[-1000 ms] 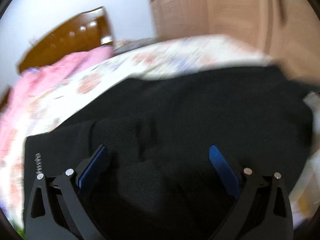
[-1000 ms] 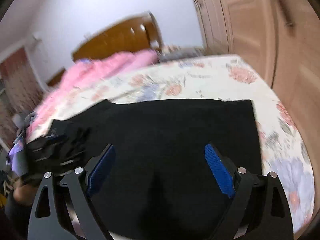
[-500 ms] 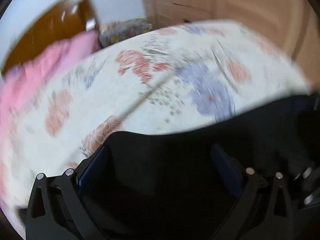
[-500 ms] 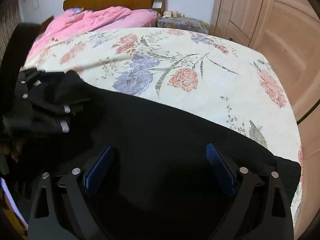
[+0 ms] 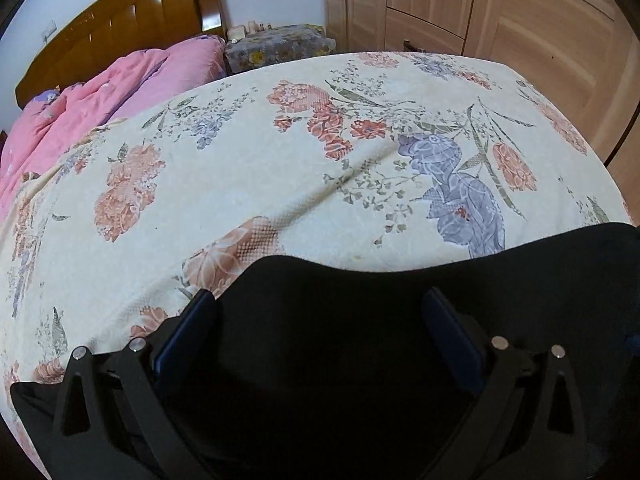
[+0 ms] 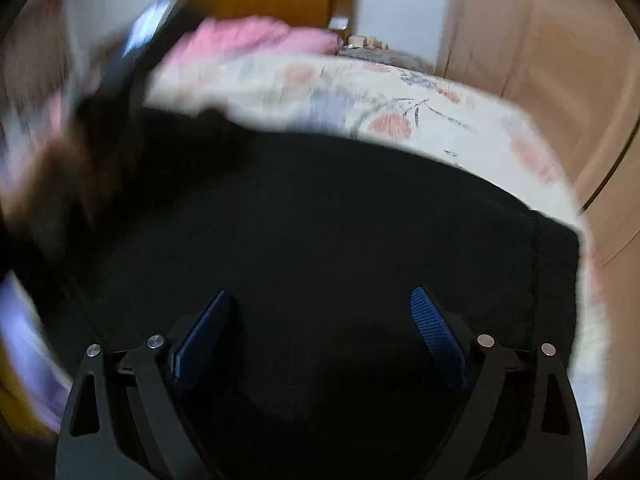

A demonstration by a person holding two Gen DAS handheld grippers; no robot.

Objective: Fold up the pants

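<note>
Pants [image 5: 360, 340] edge crosses bedspread [image 5: 280, 184]; both tongs spread above.

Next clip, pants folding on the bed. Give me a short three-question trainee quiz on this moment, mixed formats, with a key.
1. True or false: both grippers are clamped on cloth.
2. The black pants lie on: A) a wooden floor B) a floral bedspread C) a pink quilt
3. Fill in: the right wrist view is ____ by motion.

Key:
1. False; the left gripper and right gripper have fingers spread apart.
2. B
3. blurred
</note>
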